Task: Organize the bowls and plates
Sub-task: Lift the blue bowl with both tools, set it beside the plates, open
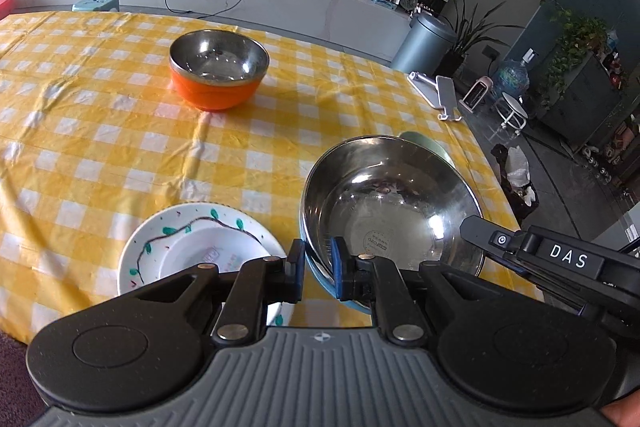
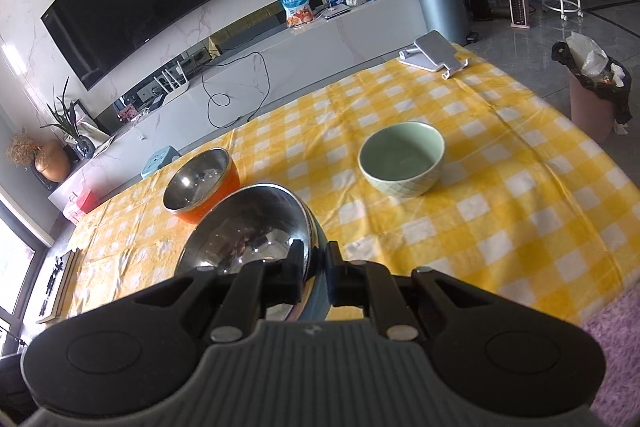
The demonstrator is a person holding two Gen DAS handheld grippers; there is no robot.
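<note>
A blue bowl with a steel inside is held over the yellow checked table by both grippers. My left gripper is shut on its near rim. My right gripper is shut on the opposite rim of the same bowl; its body shows at the right of the left wrist view. An orange bowl with a steel inside stands further back on the table and also shows in the right wrist view. A white plate with a painted vine lies left of the held bowl. A green bowl stands to the right.
A white phone stand sits at the table's far right corner, also in the right wrist view. The table's right edge drops to the floor, where a bin stands. A purple rug lies by the near edge.
</note>
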